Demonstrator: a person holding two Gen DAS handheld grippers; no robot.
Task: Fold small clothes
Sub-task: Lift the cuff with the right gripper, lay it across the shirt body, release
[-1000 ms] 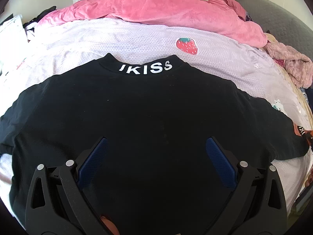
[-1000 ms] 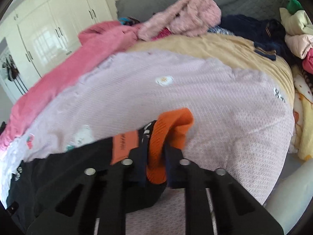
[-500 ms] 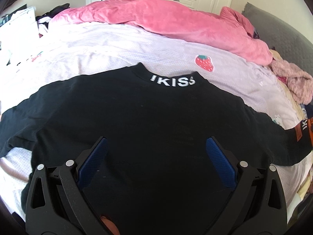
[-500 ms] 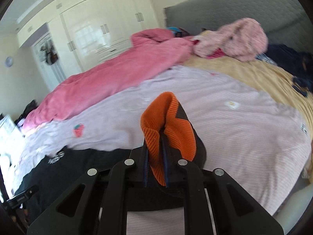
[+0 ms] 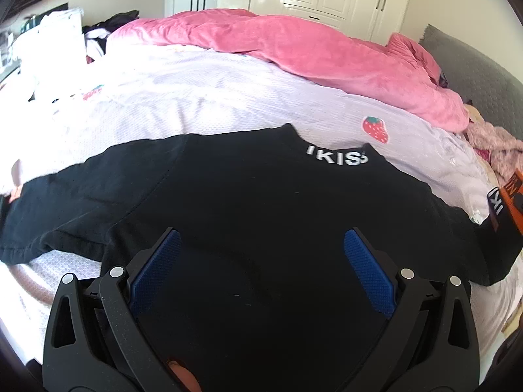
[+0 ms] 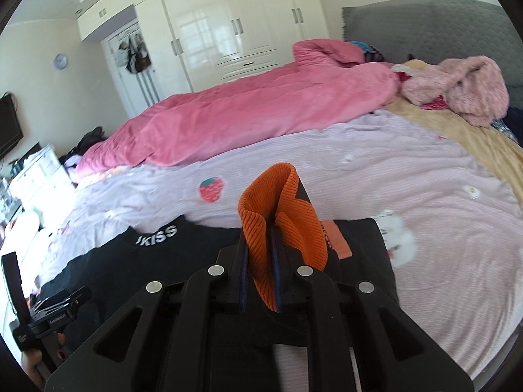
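A black sweater (image 5: 261, 215) with white collar lettering lies back-up on the lilac bedsheet (image 5: 196, 104). My left gripper (image 5: 261, 271) hovers open over its lower body, blue pads wide apart with nothing between them. In the right wrist view my right gripper (image 6: 260, 261) is shut on the orange ribbed cuff (image 6: 281, 205) of the sweater's right sleeve, lifted above the sweater's body (image 6: 183, 261). That raised sleeve end with its orange patch (image 5: 511, 196) shows at the far right of the left wrist view. The other sleeve (image 5: 49, 215) lies stretched out to the left.
A pink quilt (image 5: 310, 52) runs along the far side of the bed. A fluffy pink garment (image 6: 464, 85) lies near the grey headboard (image 6: 441, 29). White wardrobes (image 6: 228, 26) stand behind. The left gripper's handle and a hand (image 6: 42, 320) show at lower left of the right wrist view.
My right gripper has lifted the orange cuff and carried it left, over the sweater's body. My left gripper has drifted left, so the collar now sits right of centre.
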